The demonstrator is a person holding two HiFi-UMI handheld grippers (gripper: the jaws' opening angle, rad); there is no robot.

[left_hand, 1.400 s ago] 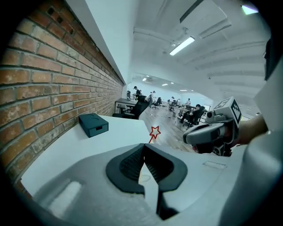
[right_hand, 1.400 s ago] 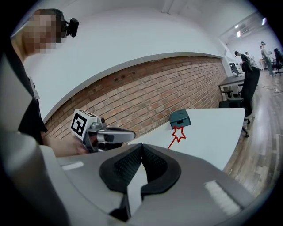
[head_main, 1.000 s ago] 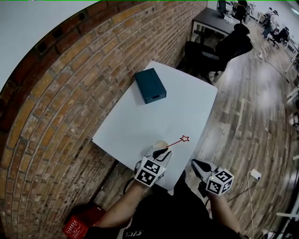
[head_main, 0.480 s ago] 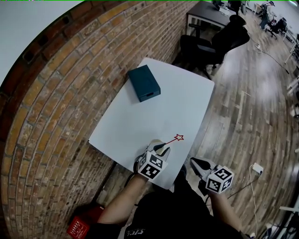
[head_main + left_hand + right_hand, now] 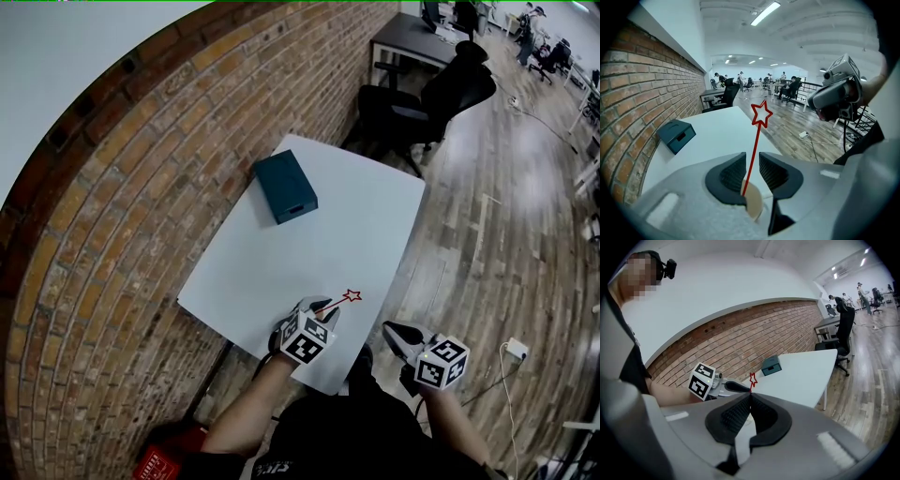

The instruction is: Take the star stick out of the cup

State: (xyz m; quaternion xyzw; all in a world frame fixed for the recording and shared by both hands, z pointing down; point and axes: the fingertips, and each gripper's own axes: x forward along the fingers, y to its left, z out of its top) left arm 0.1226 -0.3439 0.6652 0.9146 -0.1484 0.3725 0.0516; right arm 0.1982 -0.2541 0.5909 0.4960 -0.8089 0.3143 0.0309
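A thin red star stick [image 5: 753, 147] rises out of a tan cup [image 5: 753, 204] and runs up between the jaws of my left gripper [image 5: 752, 159]. The jaws stand close together, pressed on the cup, which sits deep between them. In the head view the left gripper [image 5: 325, 308] is over the near edge of the white table [image 5: 356, 225], with the star [image 5: 352, 296] sticking out past it; the cup is hidden there. My right gripper [image 5: 392, 329] hangs off the table's near right edge, shut and holding nothing. From the right gripper view [image 5: 750, 398], the left gripper [image 5: 736, 386] and the star [image 5: 752, 378] lie just ahead.
A dark teal box [image 5: 286, 187] lies at the table's far left, next to the brick wall [image 5: 122, 206]. Black office chairs [image 5: 422, 103] stand beyond the far end. A red object [image 5: 155, 461] sits on the wood floor at bottom left, and a cable with a plug [image 5: 511, 351] lies at right.
The head view has shifted a little. My left gripper has turned slightly with the cup, and the star now sits closer in to it. The right gripper has hardly moved.
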